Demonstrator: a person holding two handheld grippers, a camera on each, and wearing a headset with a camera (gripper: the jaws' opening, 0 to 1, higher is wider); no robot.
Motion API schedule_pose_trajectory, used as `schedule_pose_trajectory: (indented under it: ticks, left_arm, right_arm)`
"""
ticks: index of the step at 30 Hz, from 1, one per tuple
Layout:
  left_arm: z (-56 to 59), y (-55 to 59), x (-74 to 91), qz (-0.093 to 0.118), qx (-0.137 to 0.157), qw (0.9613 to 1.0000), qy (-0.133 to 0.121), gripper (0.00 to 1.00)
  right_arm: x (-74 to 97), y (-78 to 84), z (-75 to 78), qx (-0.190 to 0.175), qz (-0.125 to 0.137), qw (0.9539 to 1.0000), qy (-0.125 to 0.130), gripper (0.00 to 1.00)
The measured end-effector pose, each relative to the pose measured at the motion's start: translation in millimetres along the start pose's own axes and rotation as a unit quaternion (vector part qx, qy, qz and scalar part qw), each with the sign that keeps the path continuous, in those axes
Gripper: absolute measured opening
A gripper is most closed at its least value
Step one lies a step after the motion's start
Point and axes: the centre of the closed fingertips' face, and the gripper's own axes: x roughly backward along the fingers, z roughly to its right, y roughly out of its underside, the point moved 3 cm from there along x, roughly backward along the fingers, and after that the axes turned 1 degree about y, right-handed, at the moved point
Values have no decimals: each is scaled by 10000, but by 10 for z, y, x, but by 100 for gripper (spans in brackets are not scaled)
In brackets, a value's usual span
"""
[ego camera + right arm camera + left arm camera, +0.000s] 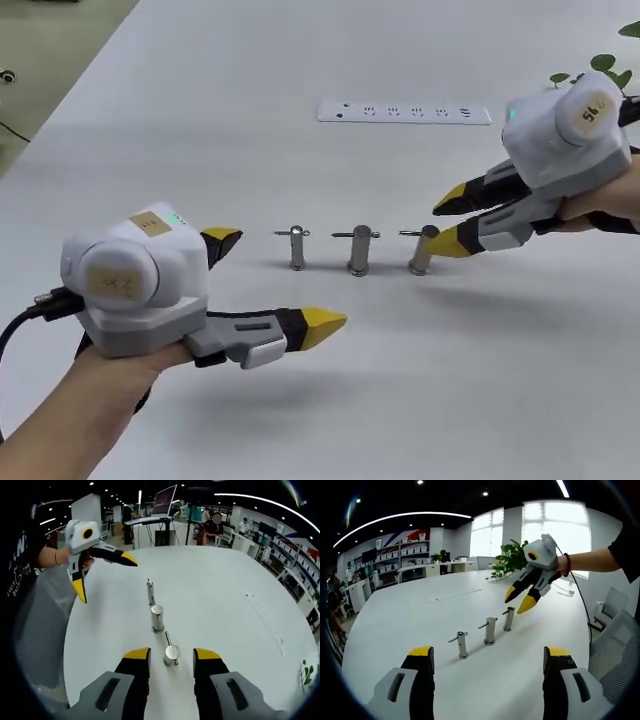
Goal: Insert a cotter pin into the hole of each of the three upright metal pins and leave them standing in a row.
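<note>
In the head view, the tip of the right gripper (pixel 443 227) hides part of the right pin (pixel 424 255), at centre-right. Its jaws are half open either side of that pin, clear of it. The left pin (pixel 297 250) and middle pin (pixel 360 252) also stand upright. Each cotter pin (pixel 348 235) lies level, pointing toward frame left. The left gripper (pixel 280 280), at lower left, is spread wide and empty.

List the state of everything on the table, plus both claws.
Left pin: upright, cotter pin through its hole.
Middle pin: upright, cotter pin through its hole.
Right pin: upright, cotter pin through its hole.
Left claw: open, empty.
Right claw: open, tips either side of the right pin.
Power strip: lying flat.
</note>
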Motion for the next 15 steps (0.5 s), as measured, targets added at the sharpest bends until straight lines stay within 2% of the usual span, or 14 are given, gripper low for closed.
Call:
schedule_pose_trajectory:
  ticks: [7, 12, 15]
  left_arm:
    - [-45, -48, 55, 96, 144, 9998, -108, 89]
    - [-82, -81, 100, 144, 267, 9993, -199, 89]
    - [-95, -105, 127, 185, 354, 9988, -271, 89]
  right_arm:
    - [143, -83, -69, -443, 282, 9980, 366, 42]
    - [226, -135, -192, -800, 496, 9941, 530, 47]
    - [272, -145, -275, -929, 600, 9912, 727, 50]
